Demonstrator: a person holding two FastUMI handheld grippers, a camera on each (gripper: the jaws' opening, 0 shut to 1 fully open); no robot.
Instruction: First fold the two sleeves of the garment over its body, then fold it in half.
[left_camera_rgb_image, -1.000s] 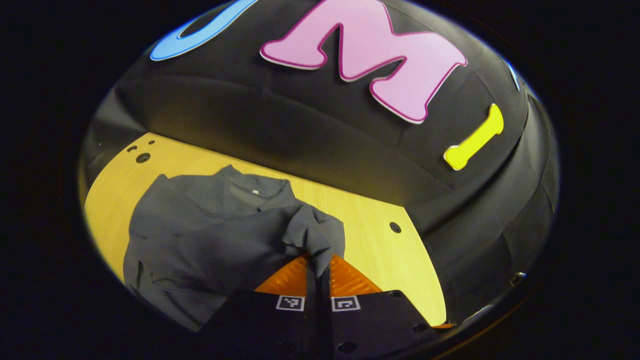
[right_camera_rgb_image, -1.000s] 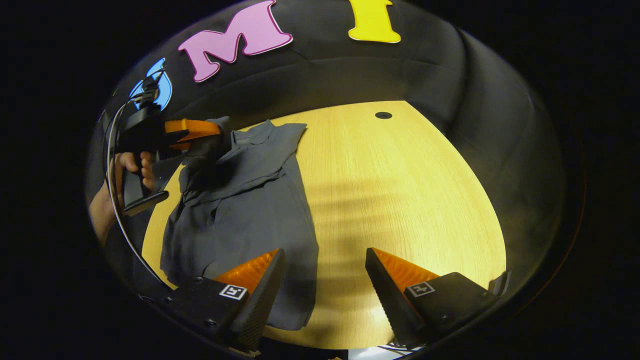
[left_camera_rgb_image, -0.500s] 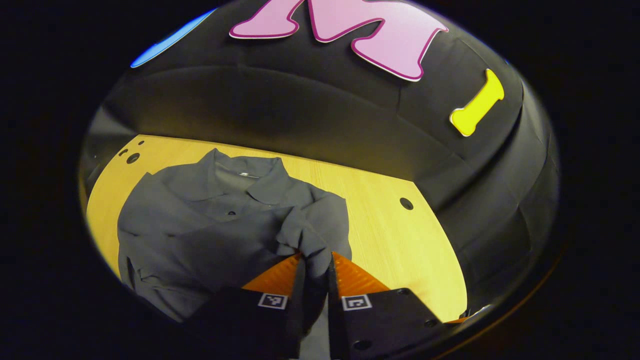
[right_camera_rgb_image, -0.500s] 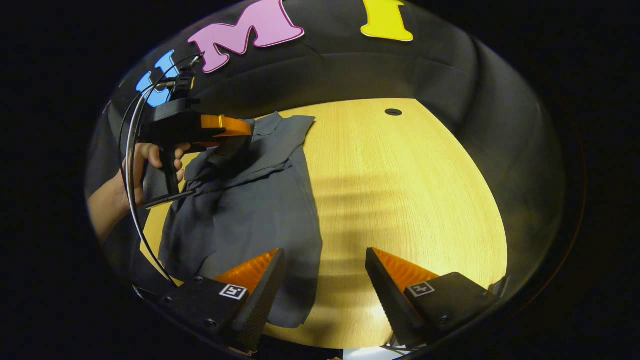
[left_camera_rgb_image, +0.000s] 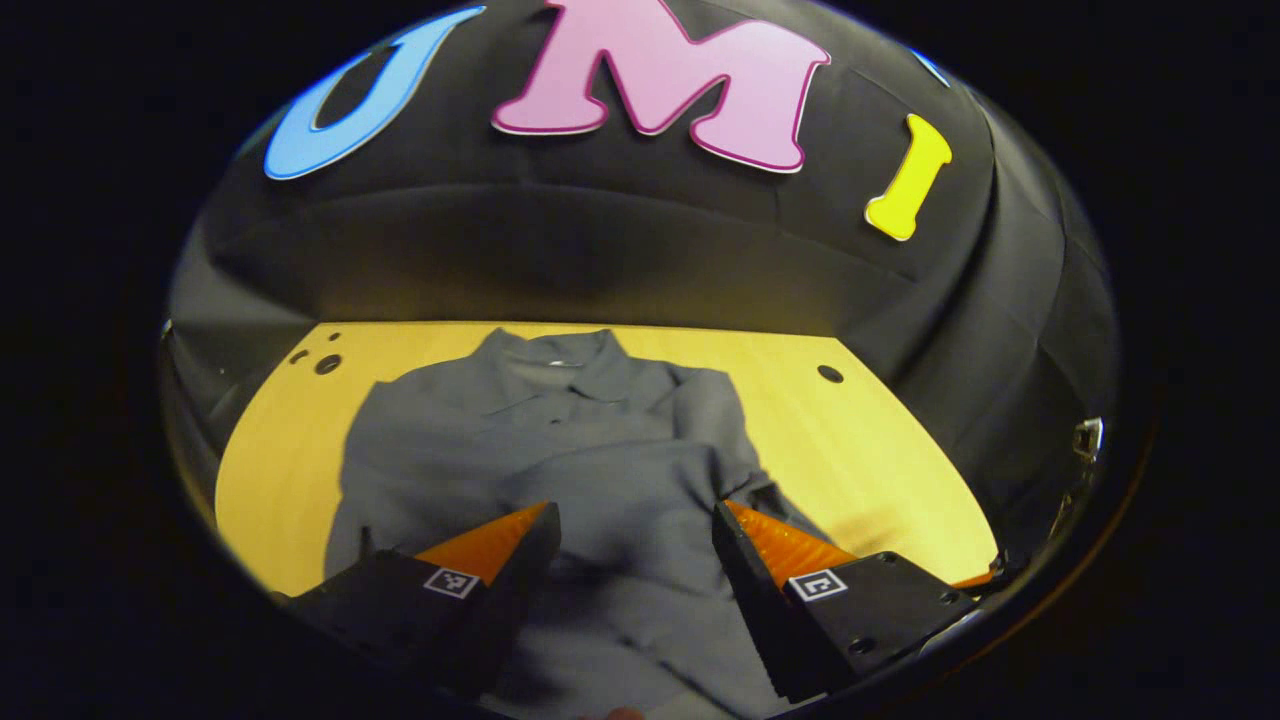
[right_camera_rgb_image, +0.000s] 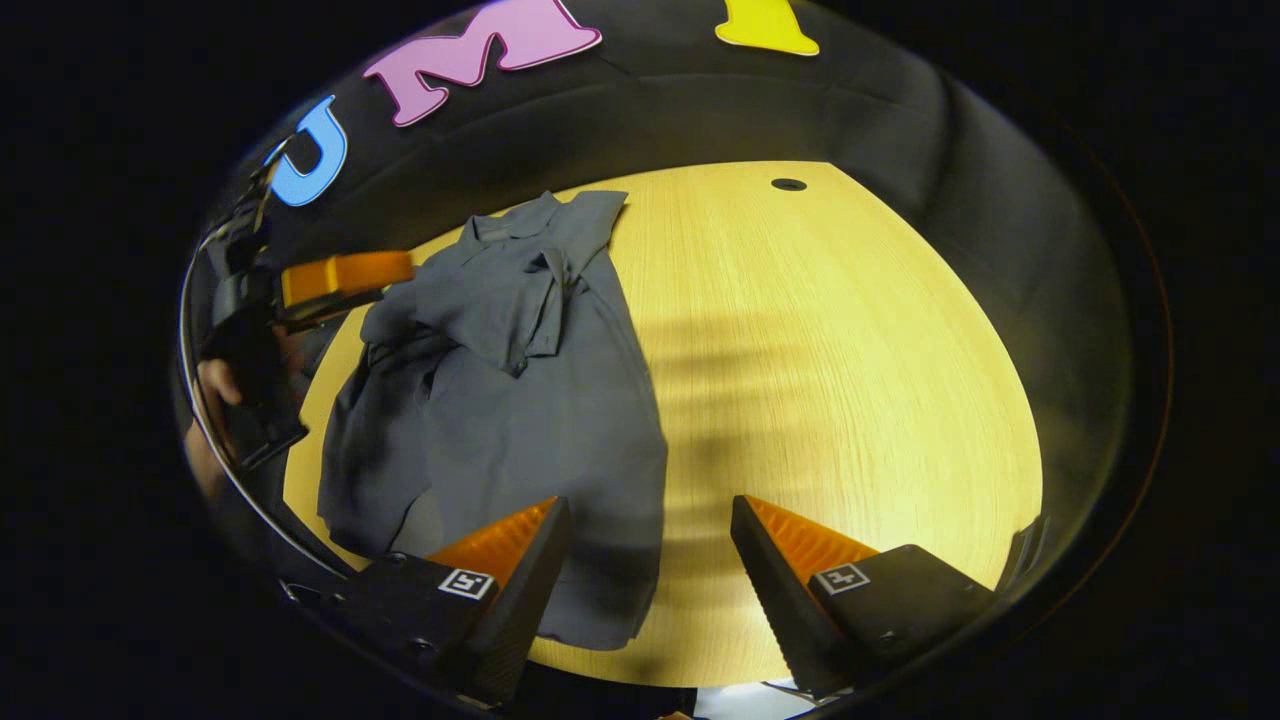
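Lying limp on table (right_camera_rgb_image: 850, 330): grey polo shirt (left_camera_rgb_image: 590, 450), soft, light (pinch hem corners); left gripper (left_camera_rgb_image: 632, 535), right gripper (right_camera_rgb_image: 650, 530) jaws wide, empty.

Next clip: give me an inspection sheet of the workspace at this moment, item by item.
Surface: pale wooden tabletop with round holes.
Job's things: dark grey collared shirt lying flat, one sleeve folded over its body.
Clutter: nothing seen.
Grippers: left gripper open above the shirt; right gripper open, over the shirt's edge.
Cables: thin black cable by the left gripper's handle.
Surroundings: black cloth wall.
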